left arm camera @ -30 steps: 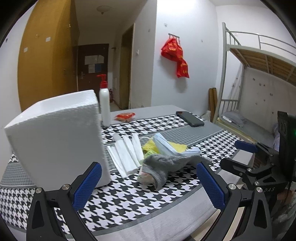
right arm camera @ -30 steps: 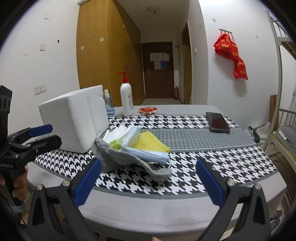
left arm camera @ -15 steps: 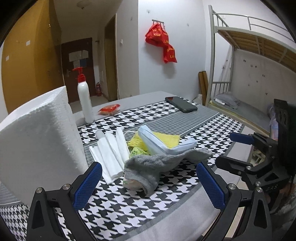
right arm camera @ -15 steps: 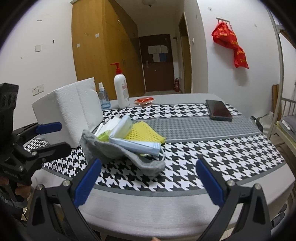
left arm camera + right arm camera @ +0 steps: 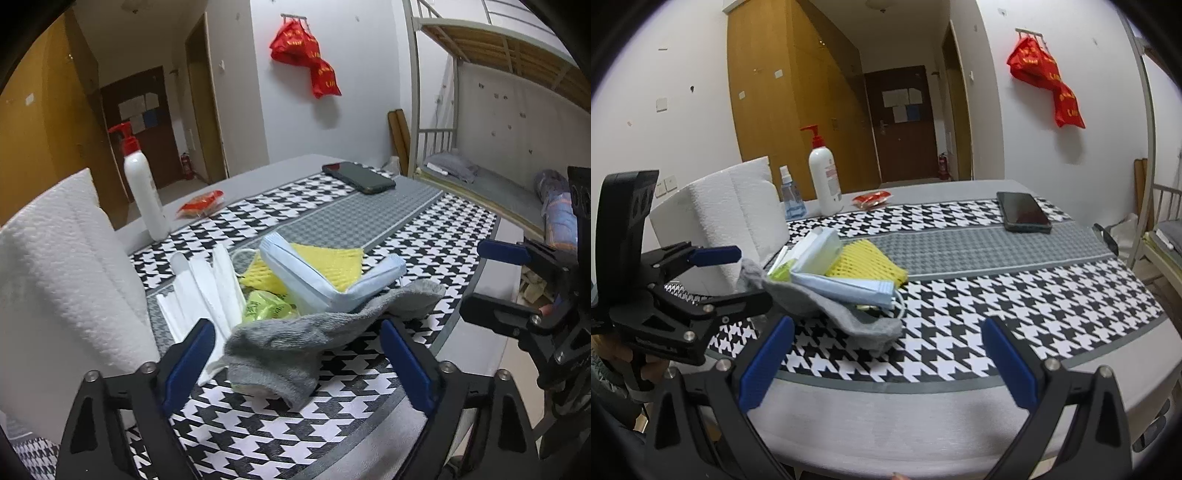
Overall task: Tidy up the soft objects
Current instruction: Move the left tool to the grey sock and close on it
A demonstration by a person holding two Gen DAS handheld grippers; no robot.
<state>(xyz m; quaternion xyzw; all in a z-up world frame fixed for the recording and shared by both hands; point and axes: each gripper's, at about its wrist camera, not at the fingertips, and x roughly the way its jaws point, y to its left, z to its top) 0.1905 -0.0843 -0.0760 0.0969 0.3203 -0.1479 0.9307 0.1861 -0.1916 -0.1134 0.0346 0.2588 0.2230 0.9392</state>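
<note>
Sock of grey knit lies crumpled at the near edge of the houndstooth table, at the front of the soft pile, and your left gripper has its blue pads on either side of the cuff end, jaws closing but not yet pressing the fabric. From the sock, the folded blue face masks sit at about one o'clock with the yellow mesh sponge beneath and behind them, the white folded tissues at eleven o'clock, and a small green packet just behind it. The white paper-towel block stands at nine o'clock. Your right gripper hovers spread wide and empty at the table's edge, the sock just ahead of it at eleven o'clock. The phone lies well apart at one o'clock.
</note>
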